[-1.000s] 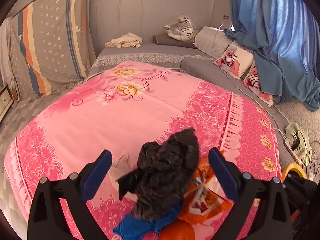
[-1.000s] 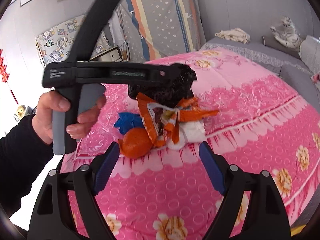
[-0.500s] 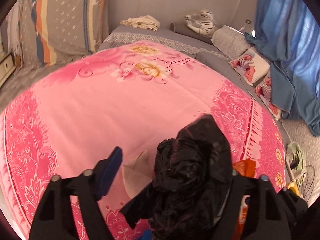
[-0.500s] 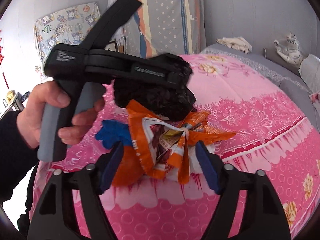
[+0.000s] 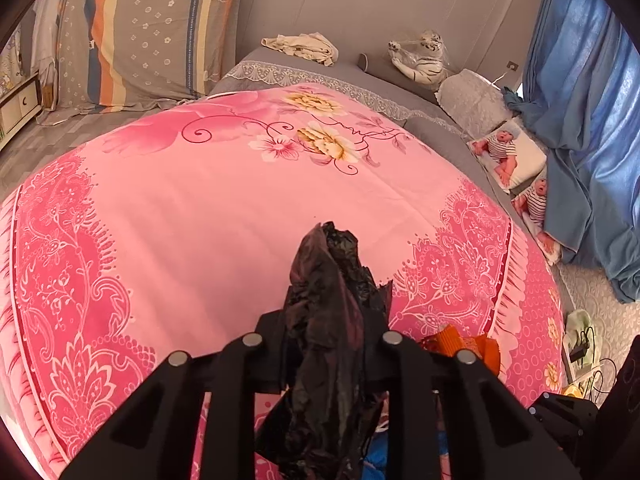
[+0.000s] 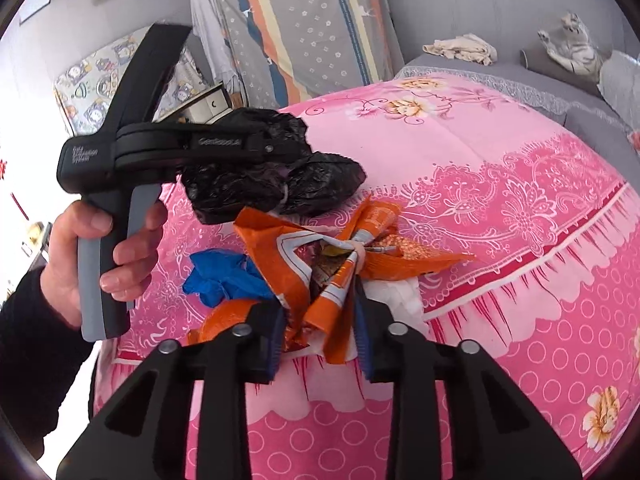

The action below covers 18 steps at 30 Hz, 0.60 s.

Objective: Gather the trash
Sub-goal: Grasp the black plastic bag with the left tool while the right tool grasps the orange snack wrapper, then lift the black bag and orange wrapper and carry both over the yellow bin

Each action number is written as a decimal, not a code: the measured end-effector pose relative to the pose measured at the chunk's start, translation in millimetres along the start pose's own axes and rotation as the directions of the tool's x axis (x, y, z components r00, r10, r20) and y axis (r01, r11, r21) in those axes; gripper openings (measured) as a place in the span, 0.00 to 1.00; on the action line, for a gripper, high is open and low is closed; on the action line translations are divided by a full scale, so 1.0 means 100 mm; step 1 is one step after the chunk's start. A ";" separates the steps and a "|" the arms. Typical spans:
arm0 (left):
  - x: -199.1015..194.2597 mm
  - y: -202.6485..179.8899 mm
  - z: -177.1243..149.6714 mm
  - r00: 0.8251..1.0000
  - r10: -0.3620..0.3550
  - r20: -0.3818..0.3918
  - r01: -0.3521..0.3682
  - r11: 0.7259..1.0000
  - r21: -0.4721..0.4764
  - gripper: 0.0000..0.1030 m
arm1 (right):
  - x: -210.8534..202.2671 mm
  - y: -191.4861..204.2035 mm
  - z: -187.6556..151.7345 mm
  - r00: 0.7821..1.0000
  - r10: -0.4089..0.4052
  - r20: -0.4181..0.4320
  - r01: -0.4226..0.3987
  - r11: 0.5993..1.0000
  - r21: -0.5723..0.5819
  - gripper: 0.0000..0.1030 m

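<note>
While the left gripper (image 5: pixel 326 344) clenches the black bag (image 5: pixel 328 300), the right gripper (image 6: pixel 320 330) apparently pinches the orange wrapper (image 6: pixel 332 264).

a: any writing you can read here?
b: only on the left gripper (image 6: pixel 276 148), seen from the right wrist view. pale raised letters run along its black arm, something like "genrobot.ai", though the middle letters are blurred
a: anything else on it?
b: three short lines near its back corner, small and soft; i cannot make them out for sure
a: and the orange wrapper (image 6: pixel 320 264)?
b: it has print, but it is crumpled and unreadable
</note>
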State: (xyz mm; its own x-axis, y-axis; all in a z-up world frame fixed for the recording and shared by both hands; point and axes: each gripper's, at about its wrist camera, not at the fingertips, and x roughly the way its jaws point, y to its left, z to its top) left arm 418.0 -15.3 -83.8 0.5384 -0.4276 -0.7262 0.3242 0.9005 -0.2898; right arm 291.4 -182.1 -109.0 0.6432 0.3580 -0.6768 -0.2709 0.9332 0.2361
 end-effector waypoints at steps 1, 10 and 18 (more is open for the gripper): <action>-0.02 0.00 0.00 1.000 0.001 0.002 -0.001 1.000 -0.002 0.20 | -0.02 -0.03 0.00 1.000 0.015 0.000 -0.015 1.000 0.015 0.24; -0.30 0.08 -0.08 0.999 0.007 0.037 -0.006 1.000 -0.026 0.20 | -0.28 -0.03 -0.03 0.998 0.049 0.033 -0.051 0.998 0.045 0.21; -0.62 0.20 -0.18 0.997 0.007 0.080 -0.003 0.998 -0.061 0.20 | -0.54 0.01 -0.10 0.994 0.095 0.058 -0.098 0.993 0.062 0.21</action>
State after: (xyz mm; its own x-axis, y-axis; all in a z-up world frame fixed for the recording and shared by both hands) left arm 377.0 30.6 -56.4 0.6014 -0.4259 -0.6760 0.2747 0.9047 -0.3255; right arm 248.7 -200.6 -79.1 0.6553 0.4461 -0.6096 -0.2882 0.8936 0.3441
